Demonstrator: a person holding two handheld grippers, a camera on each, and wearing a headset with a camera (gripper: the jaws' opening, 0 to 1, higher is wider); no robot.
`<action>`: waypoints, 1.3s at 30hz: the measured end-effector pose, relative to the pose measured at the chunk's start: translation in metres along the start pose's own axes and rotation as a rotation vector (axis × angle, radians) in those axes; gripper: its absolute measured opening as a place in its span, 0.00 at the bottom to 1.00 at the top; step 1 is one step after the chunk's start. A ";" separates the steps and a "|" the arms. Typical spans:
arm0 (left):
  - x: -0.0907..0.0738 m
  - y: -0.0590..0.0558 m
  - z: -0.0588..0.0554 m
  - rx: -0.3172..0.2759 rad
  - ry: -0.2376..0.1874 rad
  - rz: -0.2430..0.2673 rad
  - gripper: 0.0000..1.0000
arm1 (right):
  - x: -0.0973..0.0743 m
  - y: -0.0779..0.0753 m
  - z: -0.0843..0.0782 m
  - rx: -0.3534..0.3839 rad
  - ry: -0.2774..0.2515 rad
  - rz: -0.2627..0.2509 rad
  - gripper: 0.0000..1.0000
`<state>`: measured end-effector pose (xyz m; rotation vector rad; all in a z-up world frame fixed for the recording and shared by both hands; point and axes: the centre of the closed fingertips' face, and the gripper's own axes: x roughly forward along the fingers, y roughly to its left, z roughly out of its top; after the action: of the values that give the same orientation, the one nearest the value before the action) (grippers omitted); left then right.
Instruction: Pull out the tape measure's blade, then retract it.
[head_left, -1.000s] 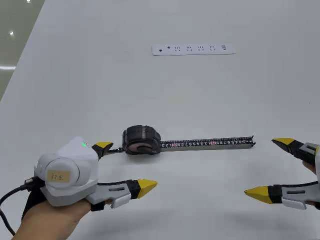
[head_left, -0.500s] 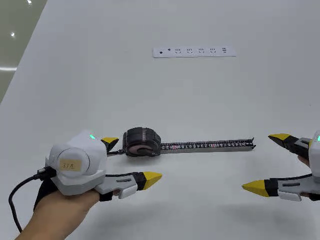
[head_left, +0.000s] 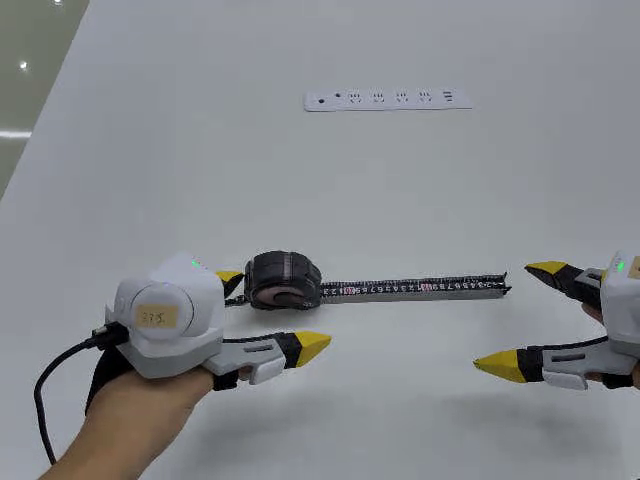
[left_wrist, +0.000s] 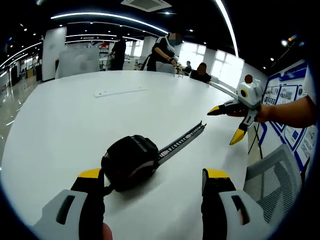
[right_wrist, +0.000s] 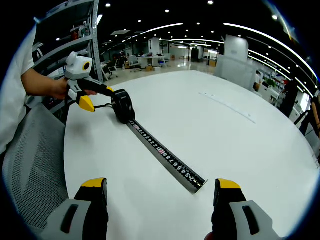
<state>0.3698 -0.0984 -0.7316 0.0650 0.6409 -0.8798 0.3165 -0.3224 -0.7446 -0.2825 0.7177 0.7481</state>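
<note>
Closed in on the tape measure (head_left: 283, 281) from both sides over the last second. Jaws apart on left gripper (head_left: 274, 311), 9 o'clock of it on the desk (head_left: 300, 180); apart too on right gripper (head_left: 510, 316), 3 o'clock off the extended blade (head_left: 415, 289).

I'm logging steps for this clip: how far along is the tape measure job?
Done: the blade lies pulled out on the table. In hand: nothing; the left gripper is open by the case, the right gripper open near the blade's far end. Left: retracting it.
</note>
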 end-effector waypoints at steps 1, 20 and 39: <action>0.001 -0.001 0.001 -0.008 0.000 -0.001 0.78 | 0.000 -0.001 0.000 -0.004 0.004 0.002 0.85; 0.015 0.006 0.003 -0.067 -0.024 0.213 0.75 | 0.018 -0.030 -0.001 -0.097 0.083 0.067 0.60; 0.029 0.019 0.002 -0.217 -0.034 0.319 0.73 | 0.020 -0.052 -0.021 -0.227 0.204 0.157 0.28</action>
<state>0.3982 -0.1068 -0.7492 -0.0426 0.6695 -0.4999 0.3527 -0.3590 -0.7743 -0.5183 0.8555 0.9615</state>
